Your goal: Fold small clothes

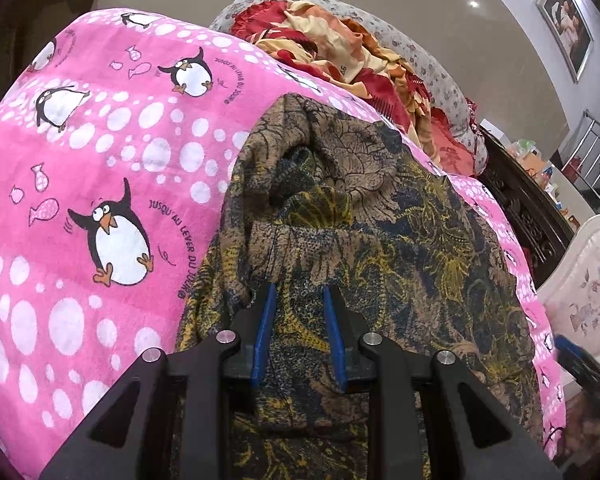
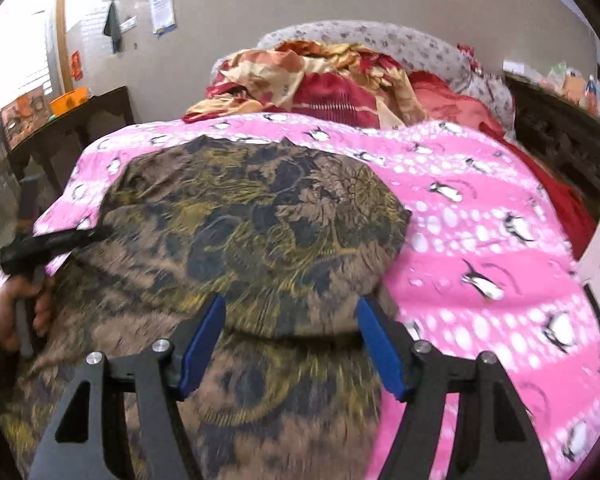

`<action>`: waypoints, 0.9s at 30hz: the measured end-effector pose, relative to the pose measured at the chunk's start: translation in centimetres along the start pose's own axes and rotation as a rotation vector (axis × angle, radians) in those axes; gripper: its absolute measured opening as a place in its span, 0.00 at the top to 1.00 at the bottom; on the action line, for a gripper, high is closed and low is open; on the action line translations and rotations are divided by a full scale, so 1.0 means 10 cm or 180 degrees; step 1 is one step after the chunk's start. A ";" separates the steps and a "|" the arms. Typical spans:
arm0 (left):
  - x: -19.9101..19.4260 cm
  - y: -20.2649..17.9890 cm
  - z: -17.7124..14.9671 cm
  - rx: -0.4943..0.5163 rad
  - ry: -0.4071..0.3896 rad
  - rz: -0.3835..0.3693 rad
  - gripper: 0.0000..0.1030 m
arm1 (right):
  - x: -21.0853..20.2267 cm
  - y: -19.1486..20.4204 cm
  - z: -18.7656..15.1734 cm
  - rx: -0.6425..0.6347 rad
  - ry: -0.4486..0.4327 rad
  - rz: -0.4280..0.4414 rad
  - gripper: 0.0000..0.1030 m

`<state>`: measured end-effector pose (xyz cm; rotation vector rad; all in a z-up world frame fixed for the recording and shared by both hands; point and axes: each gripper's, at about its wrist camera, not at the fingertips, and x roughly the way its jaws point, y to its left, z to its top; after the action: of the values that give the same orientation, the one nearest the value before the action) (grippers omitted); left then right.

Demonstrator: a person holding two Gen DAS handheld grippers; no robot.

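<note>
One patterned garment (image 1: 340, 208), brown with blue and yellow leaf print, lies on one pink penguin blanket (image 1: 100, 152) spread over the bed. In the left wrist view, the left tongs (image 1: 300, 300) sit low over the garment with both blue fingers (image 1: 266, 336) parted; cloth shows in the gap between them, and a gathered waistband runs just beyond the tips. The fingers press nothing between them, so these tongs are released. Three whole penguins are countable on the blanket left of the garment. Beyond the blanket lie one crumpled red and cream floral quilt (image 1: 340, 48) and one grey flowered pillow (image 1: 432, 64). This view alone shows two framed pictures (image 1: 566, 26) on the wall, a metal railing (image 1: 596, 160) and a white padded chair (image 1: 592, 288) at far right.

In the right wrist view, the right tongs (image 2: 290, 316) hover over the near edge of the garment (image 2: 252, 216), blue fingers (image 2: 380, 344) spread wide apart and gripping nothing. The garment here reads as a folded-over flap resting on a lower layer, on the pink blanket (image 2: 480, 216). This view alone shows the left tongs (image 2: 80, 236) from outside at the garment's left edge, with the person's hand (image 2: 16, 312) on the handle; whether those fingers pinch cloth cannot be told from here. Also seen only here: one dark side desk (image 2: 72, 120) carrying one orange bowl (image 2: 70, 100), and one paper notice (image 2: 162, 2) on the wall.
</note>
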<state>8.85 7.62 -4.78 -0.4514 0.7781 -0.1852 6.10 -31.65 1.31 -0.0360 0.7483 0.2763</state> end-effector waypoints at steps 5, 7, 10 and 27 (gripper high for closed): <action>0.01 0.01 0.01 -0.0038 -0.0004 -0.0037 0.95 | 0.71 -0.32 -0.11 0.0452 0.0540 0.0167 0.83; 0.01 0.01 0.01 -0.0046 -0.0011 -0.0028 0.95 | 0.73 -0.43 -0.14 0.0691 0.0490 0.0238 0.91; 0.02 0.01 0.01 -0.0065 -0.0012 -0.0018 0.95 | 0.75 -0.43 -0.16 0.0706 0.0478 0.0218 0.92; -0.52 -0.21 -0.02 0.0360 0.0173 -0.0095 0.81 | 0.37 -0.15 -0.06 0.0273 0.0433 -0.0093 0.92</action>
<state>5.09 7.41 -0.63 -0.3522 0.8100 -0.2689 8.69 -32.31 -1.73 0.0158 0.8935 0.2152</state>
